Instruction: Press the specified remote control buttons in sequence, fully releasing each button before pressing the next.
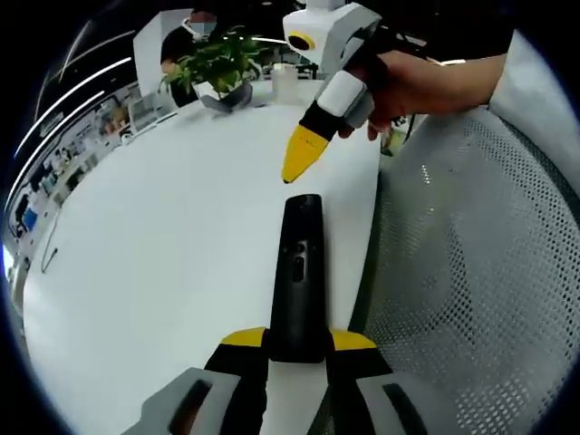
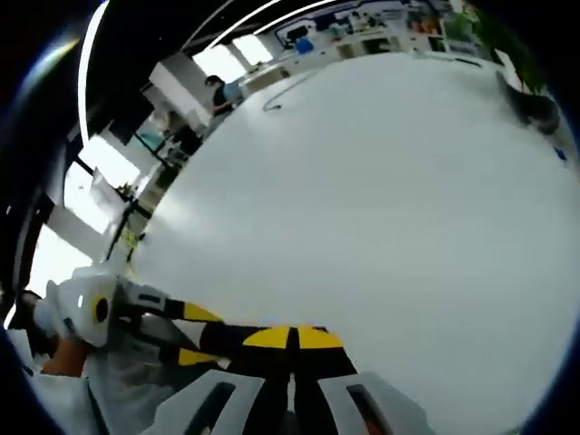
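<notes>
Black plastic sits nearest me in the left gripper view: the remote control (image 1: 298, 281) is pinched at its near end between my left gripper (image 1: 297, 341), its 2 yellow-tipped jaws closed against the sides of the body. I judge the hold is there to steady the remote, so a push from above cannot slide it. It points away from me, button face up, lying close to the table (image 1: 163, 263) edge, with a perforated grey chair back (image 1: 471, 272) just off to the right.

Just beyond the remote's far end, my right gripper (image 1: 300, 156) comes in from above, held by a hand (image 1: 412, 86). Its yellow tip looks like a single point, which suits poking 1 button at a time. The tip is apart from the remote, a little past its top end, so nothing is being pressed now; I take this as the release or the approach between presses.

In the right gripper view the right gripper's (image 2: 292, 337) yellow tips meet at the middle, so its jaws are closed on nothing. The left gripper (image 2: 145, 317) shows at the lower left there.

Farther off, a potted plant (image 1: 222, 68) and a white cup (image 1: 285, 83) stand near the table's far edge.
</notes>
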Demonstrator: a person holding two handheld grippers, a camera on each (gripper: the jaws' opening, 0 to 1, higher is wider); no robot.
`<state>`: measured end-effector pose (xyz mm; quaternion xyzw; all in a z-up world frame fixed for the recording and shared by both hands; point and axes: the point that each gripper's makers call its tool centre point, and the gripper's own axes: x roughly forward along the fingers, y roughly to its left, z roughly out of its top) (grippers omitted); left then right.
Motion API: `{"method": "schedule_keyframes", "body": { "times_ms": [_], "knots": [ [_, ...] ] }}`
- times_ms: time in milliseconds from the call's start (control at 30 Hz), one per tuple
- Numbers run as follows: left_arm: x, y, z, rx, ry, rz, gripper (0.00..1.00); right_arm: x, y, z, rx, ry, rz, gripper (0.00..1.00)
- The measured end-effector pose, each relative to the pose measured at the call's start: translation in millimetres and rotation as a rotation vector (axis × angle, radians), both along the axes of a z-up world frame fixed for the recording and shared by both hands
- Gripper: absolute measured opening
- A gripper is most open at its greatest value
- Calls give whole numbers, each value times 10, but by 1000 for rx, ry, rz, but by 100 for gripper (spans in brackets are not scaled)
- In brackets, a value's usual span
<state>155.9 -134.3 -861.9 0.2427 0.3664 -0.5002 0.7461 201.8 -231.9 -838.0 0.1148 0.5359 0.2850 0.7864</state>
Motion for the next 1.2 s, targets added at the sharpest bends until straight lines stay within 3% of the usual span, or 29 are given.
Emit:
{"method": "schedule_keyframes", "body": {
  "times_ms": [467,933,1200],
  "knots": [
    [8,-14,1,-14,0,16,24,-38,-4,-123,-22,58,3,0],
    [13,-17,5,-46,7,43,24,-35,-24,-138,92,128,-110,0],
    [15,-18,8,-53,14,44,24,-39,-2,-135,31,77,-89,0]
  ]
}}
